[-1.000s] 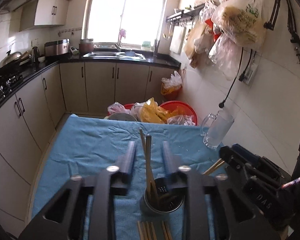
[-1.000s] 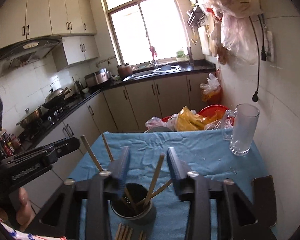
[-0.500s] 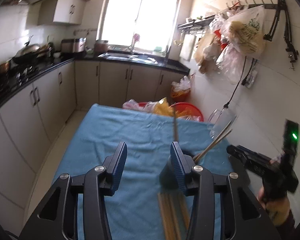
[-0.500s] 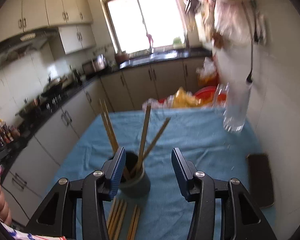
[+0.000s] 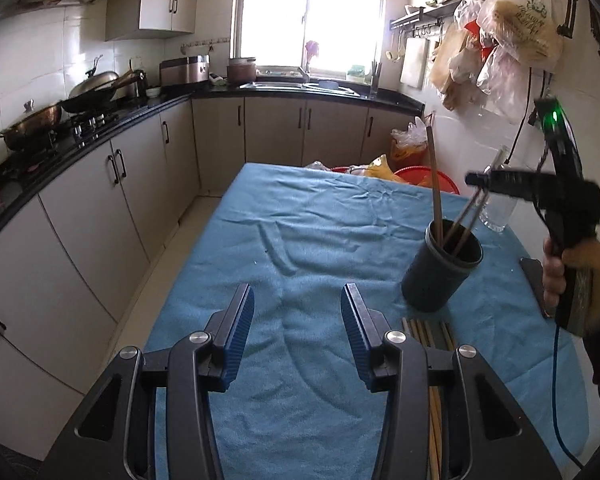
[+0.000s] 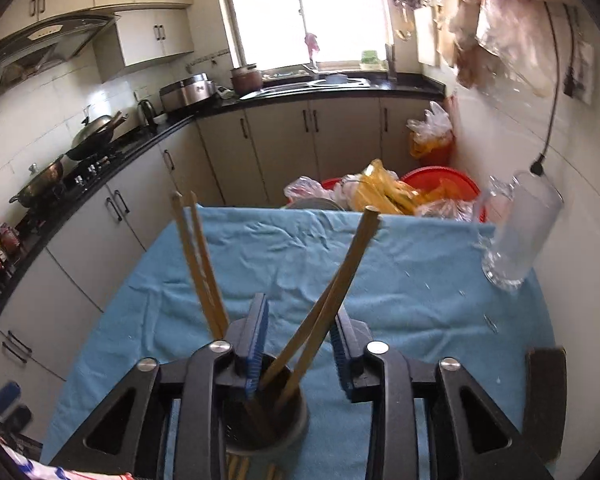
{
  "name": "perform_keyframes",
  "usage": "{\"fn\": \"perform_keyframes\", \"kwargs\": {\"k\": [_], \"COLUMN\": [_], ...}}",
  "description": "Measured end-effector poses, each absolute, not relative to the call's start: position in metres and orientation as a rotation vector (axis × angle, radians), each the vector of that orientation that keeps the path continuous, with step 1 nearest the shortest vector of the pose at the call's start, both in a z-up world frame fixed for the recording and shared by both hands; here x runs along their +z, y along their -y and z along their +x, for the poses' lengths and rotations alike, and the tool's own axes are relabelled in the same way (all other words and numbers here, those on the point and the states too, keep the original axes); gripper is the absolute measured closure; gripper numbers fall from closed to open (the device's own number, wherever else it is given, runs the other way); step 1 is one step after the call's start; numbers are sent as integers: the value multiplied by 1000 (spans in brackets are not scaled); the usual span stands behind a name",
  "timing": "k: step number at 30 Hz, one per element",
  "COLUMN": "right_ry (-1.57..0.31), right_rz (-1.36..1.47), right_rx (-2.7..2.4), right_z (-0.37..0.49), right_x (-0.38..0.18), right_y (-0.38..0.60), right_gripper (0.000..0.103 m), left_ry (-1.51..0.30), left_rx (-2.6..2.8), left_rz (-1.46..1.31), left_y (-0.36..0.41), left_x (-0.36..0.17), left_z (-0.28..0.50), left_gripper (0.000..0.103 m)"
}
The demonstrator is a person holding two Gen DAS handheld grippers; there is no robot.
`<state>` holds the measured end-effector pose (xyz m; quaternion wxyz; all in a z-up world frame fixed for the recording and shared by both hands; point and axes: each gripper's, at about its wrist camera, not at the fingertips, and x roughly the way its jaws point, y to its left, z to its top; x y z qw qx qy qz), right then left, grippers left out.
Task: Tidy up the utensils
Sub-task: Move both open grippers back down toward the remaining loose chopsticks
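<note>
The holder (image 5: 442, 270), a dark round cup, stands on the right half of the table, on the blue cloth (image 5: 300, 240). Four chopsticks (image 6: 198, 264) lean in it: slim, pale wood, squared at the top, two resting left and two crossing toward the right in the right wrist view. More loose chopsticks (image 5: 428, 330) lie flat on the cloth just beside the holder's base, on the near side. So the job looks partly done: some sticks are stowed, a bundle is left to gather.

The right gripper (image 6: 298, 336) hangs over the holder's mouth, its blue ribbed pads spread with the two crossing sticks rising between them; neither pad seems to press them, so it holds nothing. The left gripper (image 5: 298, 320) sits apart to the left over bare cloth, jaws wide and empty.

The cloth is soft and wrinkled. A clear glass mug (image 6: 518, 236) stands near the wall, well apart from the holder. A dark flat phone (image 6: 544, 396) lies at the table's right edge.
</note>
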<state>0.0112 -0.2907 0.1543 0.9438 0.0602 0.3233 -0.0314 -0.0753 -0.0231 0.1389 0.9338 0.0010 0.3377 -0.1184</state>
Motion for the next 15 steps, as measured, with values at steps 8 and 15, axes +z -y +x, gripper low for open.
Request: {"fn": "perform_keyframes", "kwargs": {"k": [8,15], "right_ry": [-598,-857], "right_rz": [95,96], "right_rx": [-72,12], "right_z": [-66,-123], "right_x": [161,55], "right_y": [287,275], "right_gripper": [30,52], "left_ry": [-768,-885], "left_rx": [-299,-391], "left_rz": [-26,32], "left_y": [42,86], "left_x": [118,75], "left_z": [-75,-81], "left_gripper": [59,59]}}
